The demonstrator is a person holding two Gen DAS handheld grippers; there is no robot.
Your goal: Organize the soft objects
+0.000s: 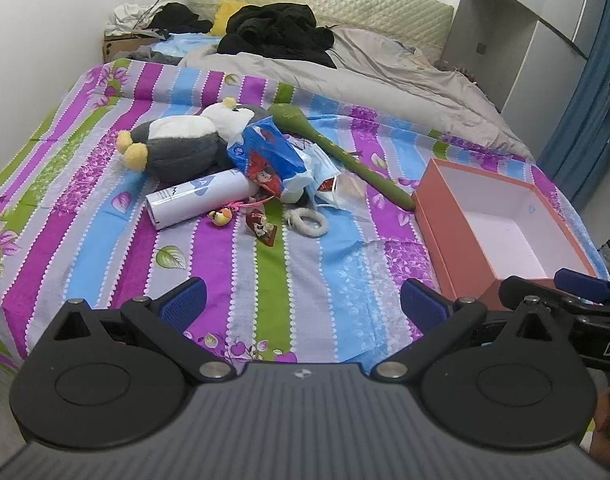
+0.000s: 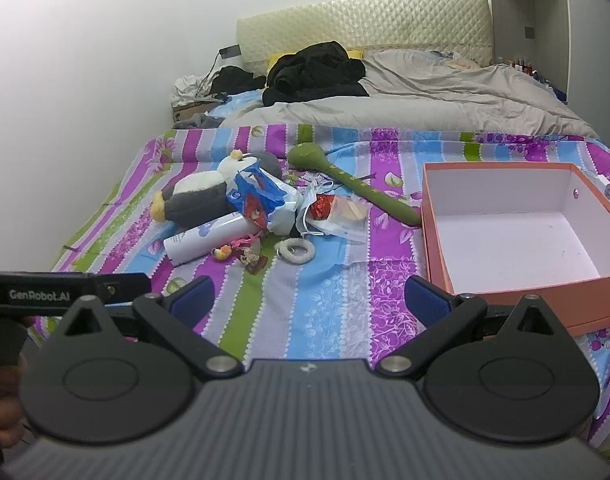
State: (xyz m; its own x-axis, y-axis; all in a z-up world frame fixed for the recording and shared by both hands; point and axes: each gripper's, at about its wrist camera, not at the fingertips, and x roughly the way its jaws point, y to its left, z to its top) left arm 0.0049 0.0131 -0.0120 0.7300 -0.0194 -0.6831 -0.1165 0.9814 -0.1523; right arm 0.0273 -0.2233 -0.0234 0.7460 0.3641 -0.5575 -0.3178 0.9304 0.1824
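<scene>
1. The left gripper (image 1: 303, 304) had its fingers spread wide and empty above the striped sheet (image 1: 297, 264).
2. The right gripper (image 2: 307, 306) was likewise released, holding nothing.
3. Well beyond both sets of fingertips lay the plush penguin (image 1: 177, 140) among a white tube (image 1: 201, 196), a blue bag (image 1: 265, 152) and a green stuffed toy (image 1: 337, 148).
4. The orange box (image 2: 437, 248) sat just past the right fingers, empty.

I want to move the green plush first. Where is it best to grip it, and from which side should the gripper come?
Probably the thin stem of the green plush, about midway, coming from above with the fingers across it. The stem is narrow, lies flat on the bedsheet and is bare there. Its round head looks too wide, and the tail end lies close against the box.
</scene>
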